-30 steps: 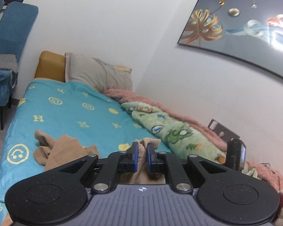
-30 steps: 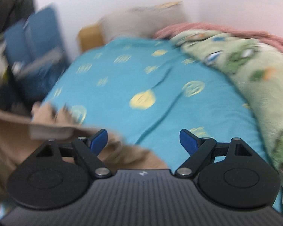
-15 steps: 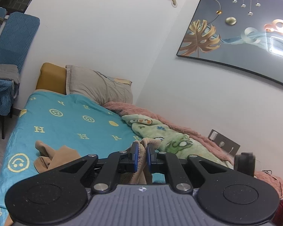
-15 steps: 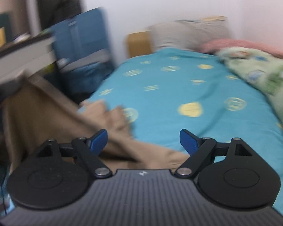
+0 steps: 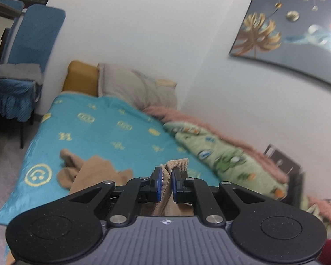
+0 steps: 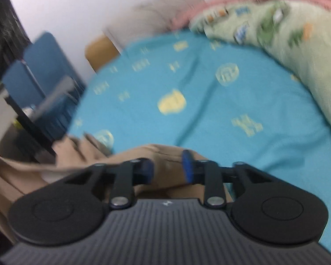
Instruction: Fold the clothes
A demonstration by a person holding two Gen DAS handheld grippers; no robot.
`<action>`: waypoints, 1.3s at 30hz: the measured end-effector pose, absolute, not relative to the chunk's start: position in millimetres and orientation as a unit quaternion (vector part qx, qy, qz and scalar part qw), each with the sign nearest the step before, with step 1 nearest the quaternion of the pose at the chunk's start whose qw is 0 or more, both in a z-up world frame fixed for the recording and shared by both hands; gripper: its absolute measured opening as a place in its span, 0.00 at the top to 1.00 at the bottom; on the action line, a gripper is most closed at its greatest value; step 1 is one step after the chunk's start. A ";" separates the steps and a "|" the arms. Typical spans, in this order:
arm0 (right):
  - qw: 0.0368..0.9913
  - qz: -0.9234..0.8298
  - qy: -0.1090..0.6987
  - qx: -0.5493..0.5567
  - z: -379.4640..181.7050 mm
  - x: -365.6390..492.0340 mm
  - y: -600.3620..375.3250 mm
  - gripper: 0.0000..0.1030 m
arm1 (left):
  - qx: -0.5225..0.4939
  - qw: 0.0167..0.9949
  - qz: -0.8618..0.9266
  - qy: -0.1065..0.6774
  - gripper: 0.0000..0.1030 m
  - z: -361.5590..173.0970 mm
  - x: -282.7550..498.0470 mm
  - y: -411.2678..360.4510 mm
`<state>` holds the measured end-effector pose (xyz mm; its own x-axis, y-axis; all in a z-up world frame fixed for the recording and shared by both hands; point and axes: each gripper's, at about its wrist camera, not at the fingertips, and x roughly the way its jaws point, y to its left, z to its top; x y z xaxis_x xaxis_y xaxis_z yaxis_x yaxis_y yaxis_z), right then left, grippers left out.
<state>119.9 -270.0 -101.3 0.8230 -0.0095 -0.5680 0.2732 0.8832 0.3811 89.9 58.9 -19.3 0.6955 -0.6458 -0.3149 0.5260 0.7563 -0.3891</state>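
A tan garment (image 5: 94,172) lies crumpled on the turquoise bed sheet (image 5: 94,128). My left gripper (image 5: 165,182) is shut on a ribbed edge of the garment, which sticks up between the blue pads and hangs below. In the blurred right wrist view my right gripper (image 6: 166,169) is partly closed, its blue pads (image 6: 187,167) on either side of a fold of the tan garment (image 6: 163,154) with a gap still showing. More of the cloth trails off to the lower left.
A green patterned blanket (image 5: 227,156) and pink blanket (image 5: 187,119) lie along the wall side of the bed. Pillows (image 5: 139,88) sit at the head. A blue covered chair (image 5: 22,70) stands left of the bed. A picture (image 5: 293,33) hangs on the wall.
My right gripper's jaws have narrowed from wide open and it has swung back over the garment. My left gripper has stayed shut on the cloth while shifting its view.
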 end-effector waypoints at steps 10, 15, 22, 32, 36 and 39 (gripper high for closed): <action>0.942 -0.047 0.282 0.174 -92.6 120.9 -253.4 0.95 | -0.118 0.912 -0.304 0.250 0.90 -29.6 91.6 54.1; 0.942 -0.041 0.286 0.168 -91.9 120.2 -252.5 0.97 | -0.104 0.913 -0.290 0.269 0.89 -36.2 93.0 47.6; 0.941 -0.023 0.297 0.160 -89.4 122.0 -254.5 0.92 | -0.098 0.915 -0.293 0.260 0.89 -33.4 90.1 41.8; 0.941 -0.019 0.337 0.038 -120.6 153.6 -220.3 0.61 | -0.096 0.915 -0.293 0.259 0.89 -34.8 86.5 43.6; 0.932 -0.026 0.354 0.077 -131.5 160.4 -233.2 0.95 | -0.093 0.916 -0.277 0.274 0.89 -38.9 84.0 43.8; 0.946 -0.017 0.315 0.075 -111.3 149.4 -227.5 0.95 | -0.076 0.915 -0.257 0.302 0.87 -47.2 86.6 40.3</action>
<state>149.4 -227.5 -111.3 0.8011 0.0144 -0.5984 0.0799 0.9882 0.1307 86.6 40.3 -47.2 0.6851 -0.5165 -0.5137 0.4249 0.8561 -0.2941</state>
